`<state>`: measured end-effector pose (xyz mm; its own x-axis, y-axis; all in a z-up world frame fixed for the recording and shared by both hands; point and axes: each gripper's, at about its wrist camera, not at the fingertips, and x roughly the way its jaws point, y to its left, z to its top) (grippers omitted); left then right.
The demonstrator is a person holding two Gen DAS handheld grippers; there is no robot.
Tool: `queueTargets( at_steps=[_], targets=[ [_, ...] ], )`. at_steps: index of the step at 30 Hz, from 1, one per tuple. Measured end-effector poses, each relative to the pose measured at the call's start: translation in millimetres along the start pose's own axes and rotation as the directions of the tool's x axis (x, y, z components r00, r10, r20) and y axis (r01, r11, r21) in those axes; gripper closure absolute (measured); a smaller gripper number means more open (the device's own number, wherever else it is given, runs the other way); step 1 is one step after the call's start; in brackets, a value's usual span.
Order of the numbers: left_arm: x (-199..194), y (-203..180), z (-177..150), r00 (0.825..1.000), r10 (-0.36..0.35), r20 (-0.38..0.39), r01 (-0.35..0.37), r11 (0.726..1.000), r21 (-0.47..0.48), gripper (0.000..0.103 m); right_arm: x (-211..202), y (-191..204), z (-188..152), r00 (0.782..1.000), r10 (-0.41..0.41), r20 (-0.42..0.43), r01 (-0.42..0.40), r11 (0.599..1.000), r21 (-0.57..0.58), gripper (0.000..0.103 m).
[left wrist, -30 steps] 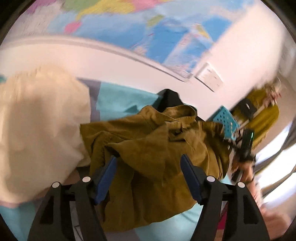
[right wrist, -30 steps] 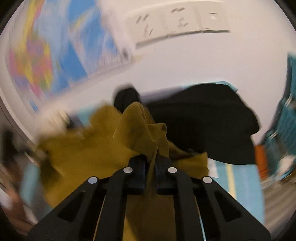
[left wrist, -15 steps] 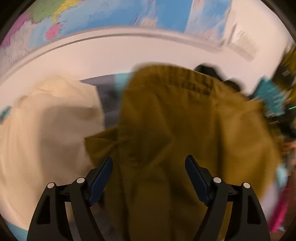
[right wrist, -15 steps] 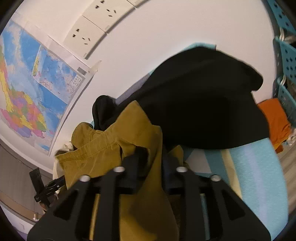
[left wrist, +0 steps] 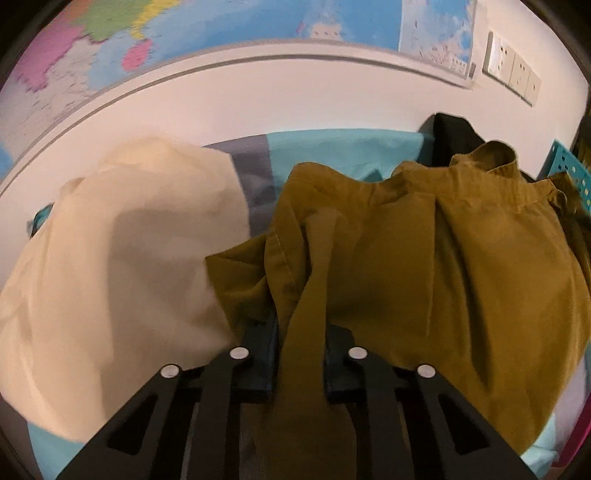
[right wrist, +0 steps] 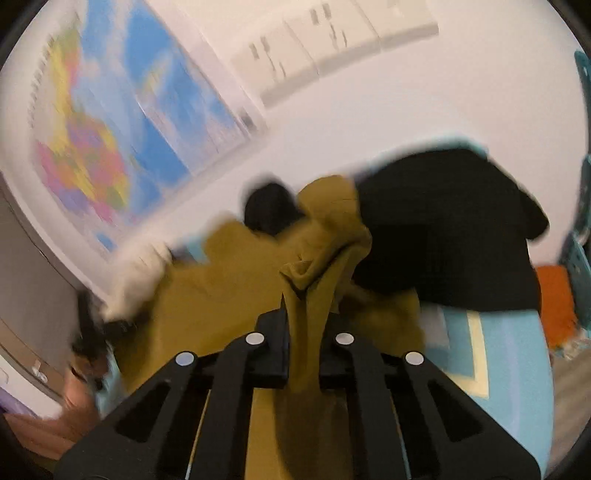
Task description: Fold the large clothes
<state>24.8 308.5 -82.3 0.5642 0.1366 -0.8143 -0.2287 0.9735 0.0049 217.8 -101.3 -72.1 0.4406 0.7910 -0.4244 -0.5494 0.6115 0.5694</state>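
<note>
Gripping the mustard garment [left wrist: 424, 258] with both fingers, left gripper [left wrist: 300, 354] having just closed and right gripper [right wrist: 303, 343] too, I judge folding barely begun: it lies crumpled, black garment [right wrist: 450, 236] at 1 o'clock.

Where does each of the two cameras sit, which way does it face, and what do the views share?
Left wrist: sits on the left gripper, looking down over the mustard garment clamped in its just-closed jaws, toward the cream garment and wall map.
Right wrist: sits on the right gripper, its just-closed jaws clamping the mustard garment, facing the black garment; a blurred hand shows lower left.
Shared: mustard garment, black garment, map, wall sockets.
</note>
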Motion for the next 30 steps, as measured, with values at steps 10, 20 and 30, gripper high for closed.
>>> queueTargets(
  at_steps=[10,20,30],
  targets=[
    [-22,9,-25,0.997,-0.063,0.048,0.067,0.995,-0.071,0.053,-2,-41,-26,0.99,-0.132,-0.052,0.137,0.986,0.094,0.037],
    [-47,2,-78,0.99,-0.135,0.031,0.136,0.989,-0.05,0.04,-76,-3,-131,0.977,-0.21,-0.04,0.207,0.976,-0.069,0.032],
    [-36,4,-88,0.997,-0.083,0.004,0.083,0.993,-0.087,0.053,-114,8,-106,0.953,-0.258,0.157,0.271,0.96,-0.072,0.103]
  ],
)
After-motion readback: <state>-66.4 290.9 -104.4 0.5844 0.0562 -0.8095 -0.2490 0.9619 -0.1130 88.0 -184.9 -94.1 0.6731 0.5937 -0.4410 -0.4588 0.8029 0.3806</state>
